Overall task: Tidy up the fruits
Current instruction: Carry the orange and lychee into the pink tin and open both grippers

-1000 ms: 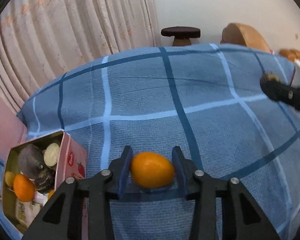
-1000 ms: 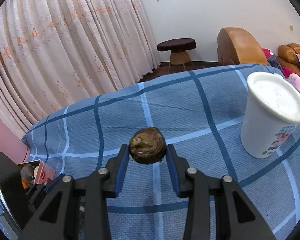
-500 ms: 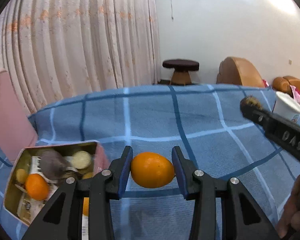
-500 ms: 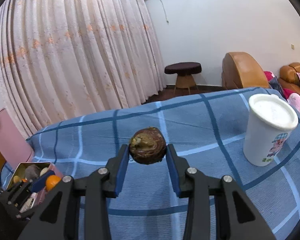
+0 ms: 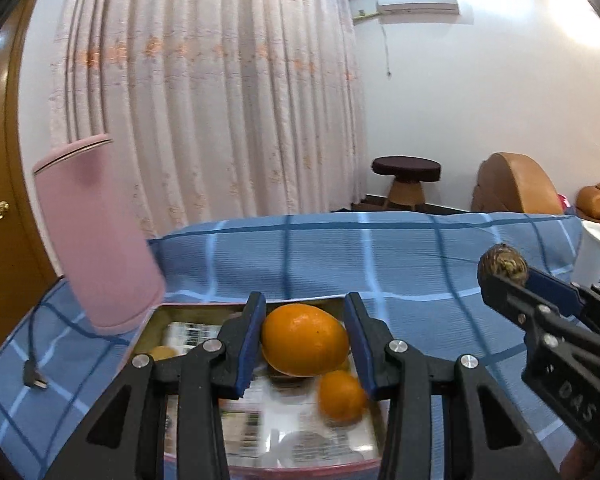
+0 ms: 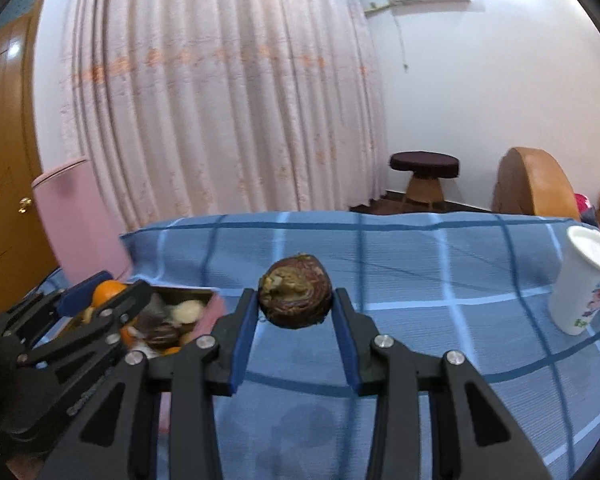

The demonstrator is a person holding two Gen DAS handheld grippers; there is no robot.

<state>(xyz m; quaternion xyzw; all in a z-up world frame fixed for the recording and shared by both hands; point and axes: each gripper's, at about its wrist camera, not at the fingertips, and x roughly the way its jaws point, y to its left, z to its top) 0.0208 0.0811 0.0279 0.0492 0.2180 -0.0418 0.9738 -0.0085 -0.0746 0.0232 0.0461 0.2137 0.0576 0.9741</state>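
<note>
The left tongs (image 5: 305, 338) clamp an orange (image 5: 304, 340) above the open pink tin (image 5: 300, 470). Right of the tin, the right tongs (image 6: 296, 312) clamp a brown mangosteen (image 6: 296, 297) over the blue checked surface (image 6: 420, 264).

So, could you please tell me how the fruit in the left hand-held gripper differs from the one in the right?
The orange in the left hand-held gripper is smooth, bright and egg-shaped; the brown fruit in the right hand-held gripper is dark, rough and rounder. The orange hangs over the open tin, while the brown fruit hangs over the blue cloth beside it. Both are clamped between blue pads, off the surface.
</note>
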